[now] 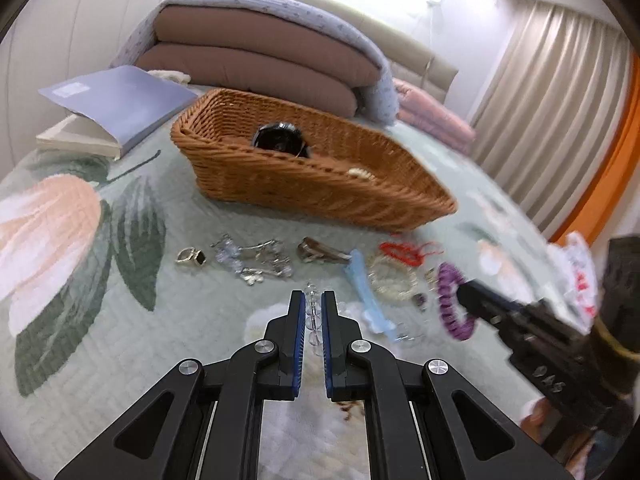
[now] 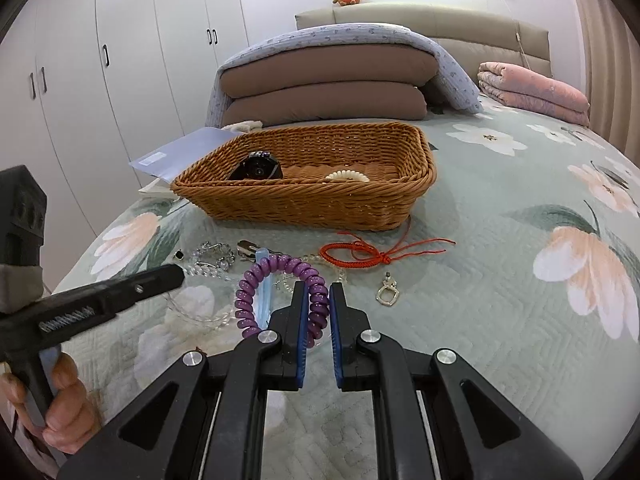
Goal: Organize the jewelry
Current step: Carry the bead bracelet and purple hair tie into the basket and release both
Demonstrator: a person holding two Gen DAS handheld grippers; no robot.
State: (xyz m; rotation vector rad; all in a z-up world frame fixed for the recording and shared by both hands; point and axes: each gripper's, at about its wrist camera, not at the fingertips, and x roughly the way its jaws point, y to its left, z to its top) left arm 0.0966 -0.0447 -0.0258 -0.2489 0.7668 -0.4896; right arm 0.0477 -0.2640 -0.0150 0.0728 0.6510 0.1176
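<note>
A brown wicker basket (image 1: 320, 184) stands on the bed; it also shows in the right wrist view (image 2: 304, 196), holding a black watch (image 2: 256, 170) and a white bead bracelet (image 2: 347, 176). My left gripper (image 1: 313, 300) is shut on a clear bead bracelet (image 1: 313, 316). My right gripper (image 2: 319, 292) is shut on a purple spiral hair tie (image 2: 276, 292), seen also in the left wrist view (image 1: 450, 300). Loose pieces lie in front of the basket: a black-stone ring (image 1: 192, 257), silver chains (image 1: 260, 260), a blue hair clip (image 1: 366, 292), a red cord bracelet (image 2: 356, 254), a silver pendant (image 2: 387, 291).
The bed has a pale green flowered quilt (image 2: 520, 280). A blue folder on a book (image 1: 116, 108) lies left of the basket. Stacked brown cushions under a blanket (image 2: 328, 80) and a pink folded quilt (image 2: 532, 88) sit at the headboard. White wardrobes (image 2: 120, 60) stand at left.
</note>
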